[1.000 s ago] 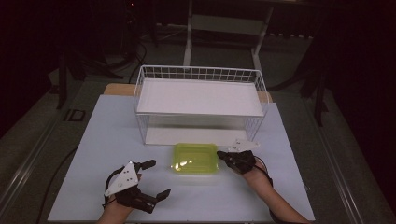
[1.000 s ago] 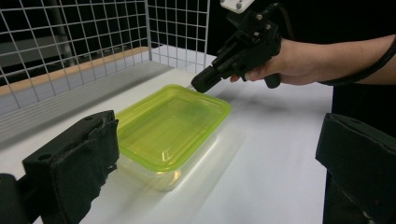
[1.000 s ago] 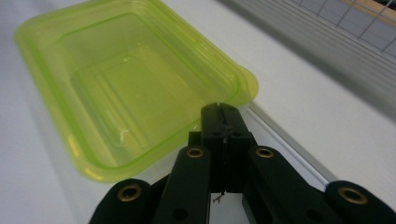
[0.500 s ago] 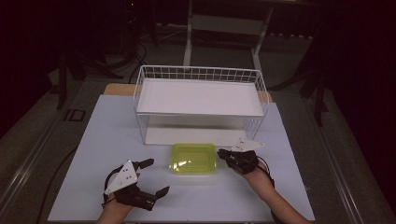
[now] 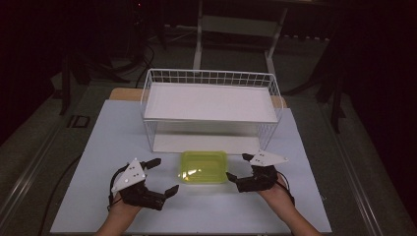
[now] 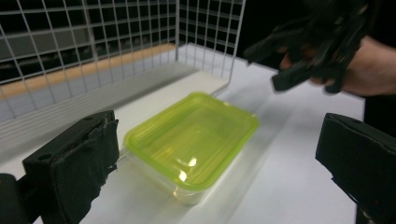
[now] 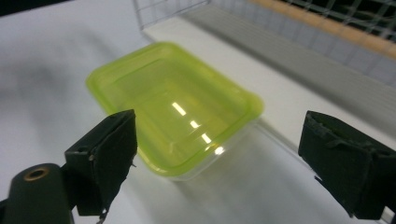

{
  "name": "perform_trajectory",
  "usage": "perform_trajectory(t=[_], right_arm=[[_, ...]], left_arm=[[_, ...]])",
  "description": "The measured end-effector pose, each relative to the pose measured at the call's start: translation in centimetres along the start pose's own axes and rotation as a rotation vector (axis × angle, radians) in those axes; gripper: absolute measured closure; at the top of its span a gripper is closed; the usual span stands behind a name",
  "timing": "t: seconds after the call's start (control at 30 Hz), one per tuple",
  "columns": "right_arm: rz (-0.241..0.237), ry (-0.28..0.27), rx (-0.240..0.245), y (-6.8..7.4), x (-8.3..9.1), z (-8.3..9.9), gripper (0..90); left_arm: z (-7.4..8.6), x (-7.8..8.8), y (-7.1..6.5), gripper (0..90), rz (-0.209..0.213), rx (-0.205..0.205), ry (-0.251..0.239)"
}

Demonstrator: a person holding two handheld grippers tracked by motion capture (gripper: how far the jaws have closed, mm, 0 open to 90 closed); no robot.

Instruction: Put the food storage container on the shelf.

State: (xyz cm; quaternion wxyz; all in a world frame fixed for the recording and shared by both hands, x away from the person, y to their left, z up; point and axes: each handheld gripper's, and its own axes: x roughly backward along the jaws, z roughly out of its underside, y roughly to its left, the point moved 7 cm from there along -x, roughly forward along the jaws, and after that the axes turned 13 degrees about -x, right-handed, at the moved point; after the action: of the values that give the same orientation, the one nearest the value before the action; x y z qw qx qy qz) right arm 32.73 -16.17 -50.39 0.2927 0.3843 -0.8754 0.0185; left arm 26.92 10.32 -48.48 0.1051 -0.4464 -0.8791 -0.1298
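A clear plastic box with a yellow-green lid [image 5: 204, 167] lies flat on the white table, just in front of the wire basket. My right gripper [image 5: 238, 168] hovers off the box's right edge. Its jaws have just been opening and now stand wide, with nothing between them. In the right gripper view the box [image 7: 173, 107] lies ahead of the spread gripper [image 7: 229, 158]. My left gripper [image 5: 164, 176] is open to the left of the box, apart from it. The left gripper view has the box [image 6: 191, 135] ahead of my left gripper [image 6: 219, 158] and the right gripper [image 6: 317, 51] beyond.
A white wire basket [image 5: 147, 93] with a white shelf panel stands behind the box, its wire wall [image 6: 116, 46] close by. The white table top [image 5: 113, 132] ends in a front edge near the person's forearms. Dark floor and stands surround the table.
The right gripper has drawn back a little from the box's right edge and risen, and its jaws have gone from shut to wide open. The box and the left gripper stayed put.
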Motion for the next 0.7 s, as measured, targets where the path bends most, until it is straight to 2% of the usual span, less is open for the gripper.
perform_trajectory(t=[0.07, 0.1, 0.17, 0.23, 0.3, 0.37, 0.43, 0.5, 0.57, 0.6, 0.63, 0.7], right_arm=[[0.02, -0.028, -0.015, -0.2, 0.3, -0.4, 13.3], [0.013, -0.032, -0.023, -0.3, 0.5, -0.5, 13.8], [0.02, -0.05, -0.004, -0.5, 0.7, -0.7, 15.2], [0.058, -0.038, 0.022, -0.7, 0.7, -0.7, 15.4], [0.065, -0.041, 0.019, -0.8, 0.7, -0.8, 19.6], [0.078, -0.019, 0.006, -0.9, 0.5, -0.8, 20.1], [0.055, -0.008, -0.023, -0.7, 0.3, -0.8, 21.0], [0.068, 0.005, -0.024, -0.7, 0.0, -0.7, 19.6], [0.039, 0.019, -0.046, -0.3, -0.5, -0.7, 13.2], [0.028, 0.034, -0.066, -0.2, -0.9, -0.7, 13.8], [-0.005, 0.061, -0.096, -0.1, -1.3, -0.5, 13.4], [0.019, 0.073, -0.149, -0.3, -2.0, -0.4, 13.2]], left_arm=[[-0.1, -0.5, 0.3, 0.0, 0.012, 0.019, 0.027], [-0.1, -0.7, 0.5, 0.0, 0.008, 0.026, 0.042], [-0.1, -1.1, 0.9, 0.0, 0.007, 0.036, 0.065], [0.1, -1.7, 1.2, 0.0, 0.006, 0.06, 0.104], [0.2, -2.2, 1.6, 0.0, 0.013, 0.113, 0.106], [0.5, -2.8, 2.0, 0.0, 0.01, 0.145, 0.116], [0.9, -3.5, 2.2, 0.0, 0.012, 0.151, 0.153], [1.3, -4.2, 2.3, 0.0, 0.01, 0.148, 0.177], [1.7, -4.8, 2.6, 0.0, 0.013, 0.185, 0.192], [1.9, -5.2, 2.7, 0.0, 0.027, 0.21, 0.206], [2.1, -5.6, 2.9, 0.0, 0.029, 0.217, 0.219], [2.4, -6.3, 3.3, 0.0, 0.031, 0.231, 0.232]])
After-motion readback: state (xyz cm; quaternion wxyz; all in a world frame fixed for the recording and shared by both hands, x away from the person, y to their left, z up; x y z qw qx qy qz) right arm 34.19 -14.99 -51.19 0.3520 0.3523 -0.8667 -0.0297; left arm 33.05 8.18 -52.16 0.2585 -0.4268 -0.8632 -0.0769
